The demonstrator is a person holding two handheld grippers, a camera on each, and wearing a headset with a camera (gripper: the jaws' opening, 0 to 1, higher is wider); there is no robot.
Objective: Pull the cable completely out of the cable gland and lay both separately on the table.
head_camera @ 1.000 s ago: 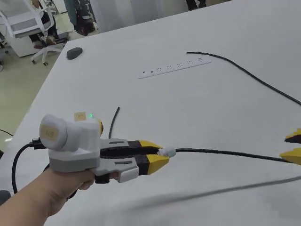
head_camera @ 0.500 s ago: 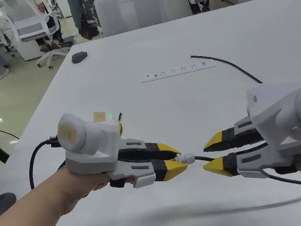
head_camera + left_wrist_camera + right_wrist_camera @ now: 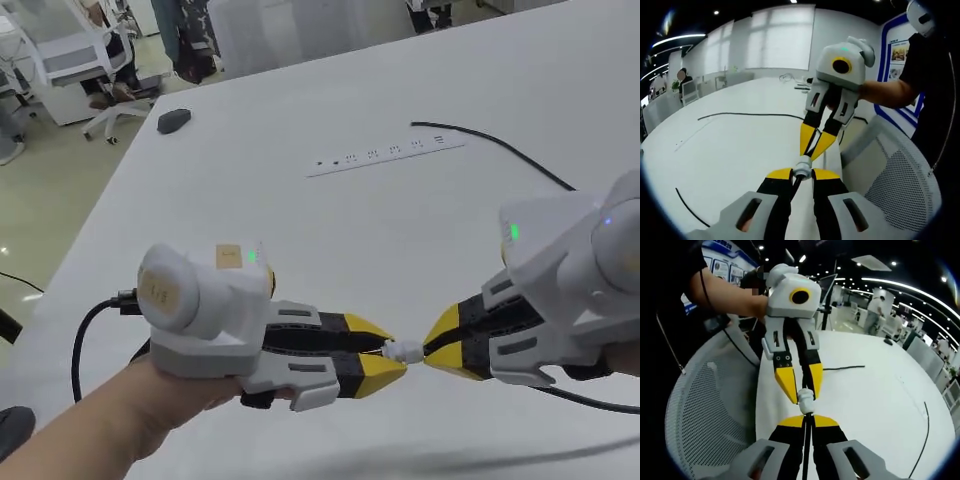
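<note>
White table (image 3: 250, 200), cable gland (image 3: 403, 351), power strip (image 3: 388, 155)

The small white cable gland (image 3: 404, 352) is up off the table, pinched at the tips of my left jaws. The thin black cable (image 3: 806, 440) comes straight out of it and passes between my right jaws, which grip it just beside the gland.

Bright, even indoor light from ceiling lamps (image 3: 890, 282); a soft shadow crosses the near table (image 3: 400, 230). Both gripper views bend straight lines toward their edges.
</note>
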